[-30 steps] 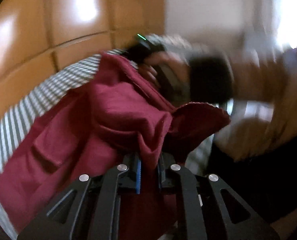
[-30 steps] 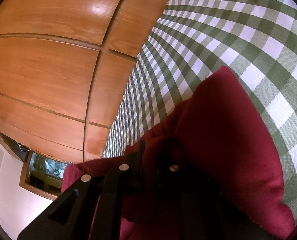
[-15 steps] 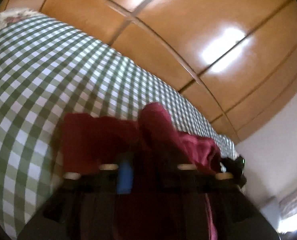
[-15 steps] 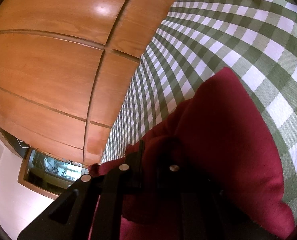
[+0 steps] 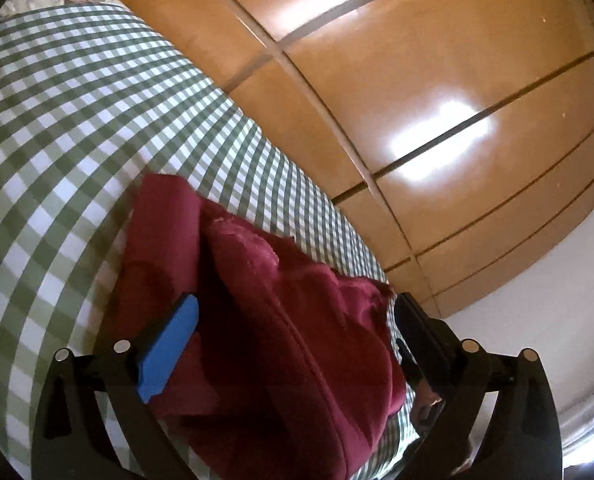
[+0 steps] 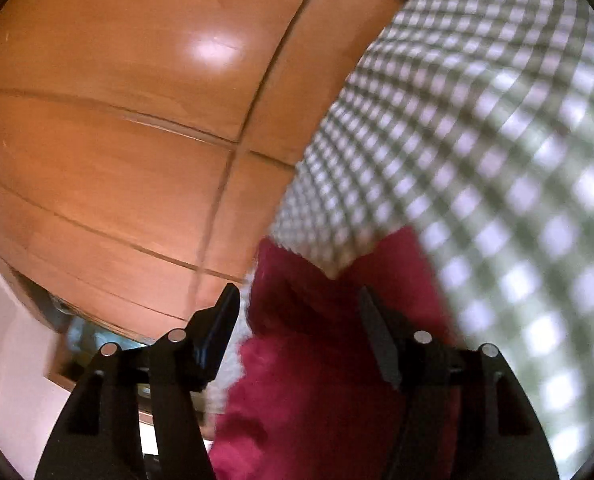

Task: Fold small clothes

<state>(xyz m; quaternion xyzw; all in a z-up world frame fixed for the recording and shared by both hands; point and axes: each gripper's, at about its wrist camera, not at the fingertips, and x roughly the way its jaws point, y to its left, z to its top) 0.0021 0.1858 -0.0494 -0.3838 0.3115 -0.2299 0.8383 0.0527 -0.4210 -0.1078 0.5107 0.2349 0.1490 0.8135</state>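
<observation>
Both sets of jaws have just been opening: a second ago each was pinched on the dark red garment [image 5: 281, 320], and now neither presses on it. On my left gripper [image 5: 297, 320] the fingers stand wide, the blue pad [image 5: 169, 354] on one side and the black finger [image 5: 421, 336] on the other, with the bunched cloth lying loose between them and touching neither that I can make out. My view from that gripper has also swung since a second ago, from the other hand and its tool to the checked bed cover [image 5: 77, 120] and the wooden panelled wall [image 5: 437, 100] past the fingertips.

On my right gripper [image 6: 299, 320] the fingers are parted about halfway. The garment [image 6: 317, 380] sits between them, nearer the right-hand finger [image 6: 377, 340], and a clear gap shows beside the left-hand finger [image 6: 217, 328]. This view is blurred, so I cannot tell whether the cloth brushes the right-hand finger.

From the left wrist, the garment is a thick folded heap resting on the green and white cover, running from below the fingers out ahead of the tips. From the right wrist, its far edge ends just ahead of the fingertips, with the cover [image 6: 497, 140] beyond on the right and the wooden wall [image 6: 117, 120] on the left.
</observation>
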